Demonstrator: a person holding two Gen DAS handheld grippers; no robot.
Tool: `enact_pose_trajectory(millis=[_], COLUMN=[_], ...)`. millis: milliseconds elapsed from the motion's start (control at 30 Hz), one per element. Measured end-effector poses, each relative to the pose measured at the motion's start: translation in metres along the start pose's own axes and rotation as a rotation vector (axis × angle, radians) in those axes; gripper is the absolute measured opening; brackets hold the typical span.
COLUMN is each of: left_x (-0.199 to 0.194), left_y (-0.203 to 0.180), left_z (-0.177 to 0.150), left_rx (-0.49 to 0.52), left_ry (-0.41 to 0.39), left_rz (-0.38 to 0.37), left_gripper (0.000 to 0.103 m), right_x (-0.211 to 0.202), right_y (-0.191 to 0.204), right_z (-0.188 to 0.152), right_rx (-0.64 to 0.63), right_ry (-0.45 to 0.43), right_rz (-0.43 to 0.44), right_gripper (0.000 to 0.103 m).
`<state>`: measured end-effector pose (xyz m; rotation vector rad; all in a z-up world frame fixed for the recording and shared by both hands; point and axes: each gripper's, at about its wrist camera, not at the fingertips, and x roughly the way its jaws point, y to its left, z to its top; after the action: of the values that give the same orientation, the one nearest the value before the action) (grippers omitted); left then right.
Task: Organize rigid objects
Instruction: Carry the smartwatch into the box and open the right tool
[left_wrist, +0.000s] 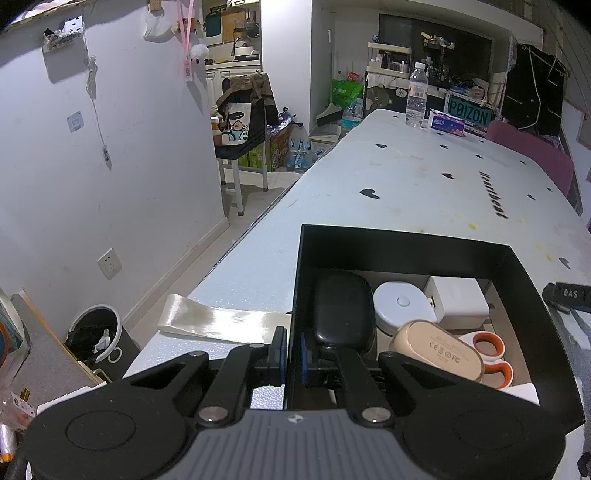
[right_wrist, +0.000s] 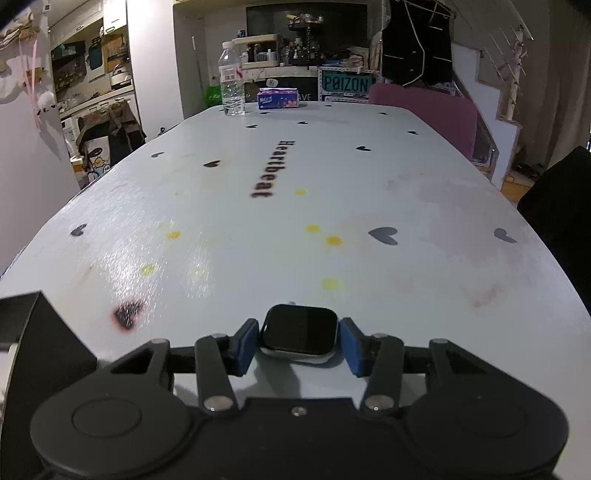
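Two grippers work at once. The left gripper (left_wrist: 294, 356) is nearly closed, pinching the near wall of the black box (left_wrist: 406, 247), which already holds a black case (left_wrist: 343, 308), a white disc (left_wrist: 400, 306), a charger (left_wrist: 458, 301), a beige case (left_wrist: 439, 350) and scissors (left_wrist: 491, 354). The right gripper (right_wrist: 300, 343) is wide open, its pads flanking a watch (right_wrist: 300, 330) lying flat on the counter (right_wrist: 332, 177); whether they touch it is unclear. Likely step: grasping the watch. Next, close squarely on its sides, lift, and carry it left to the box.
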<state>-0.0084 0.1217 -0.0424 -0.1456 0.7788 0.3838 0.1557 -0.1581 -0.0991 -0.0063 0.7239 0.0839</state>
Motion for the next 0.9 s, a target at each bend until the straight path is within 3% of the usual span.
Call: enact_pose_trajectory(millis=[233, 533, 767, 900], left_x=[0.0, 0.0, 0.0, 0.0], left_y=[0.001, 0.001, 0.002, 0.003], left_z=[0.0, 0.0, 0.0, 0.0], left_rx=[-0.006, -0.007, -0.015, -0.024], left_ry=[0.0, 0.0, 0.001, 0.004], left_rz=[-0.007, -0.006, -0.01, -0.015], left_gripper=[0.007, 0.007, 0.007, 0.007], right_x=[-0.04, -0.13, -0.148, -0.148], right_y=[-0.007, 0.022, 0.077, 0.106], right_z=[0.003, -0.011, -0.039, -0.049], right_rx=[0.022, -0.021, -0.132, -0.191], right_ry=[-0.061, -0.183, -0.083, -0.026], right_rz=[0.074, 0.321, 0.494, 0.54], right_gripper=[0.049, 0.049, 0.049, 0.049])
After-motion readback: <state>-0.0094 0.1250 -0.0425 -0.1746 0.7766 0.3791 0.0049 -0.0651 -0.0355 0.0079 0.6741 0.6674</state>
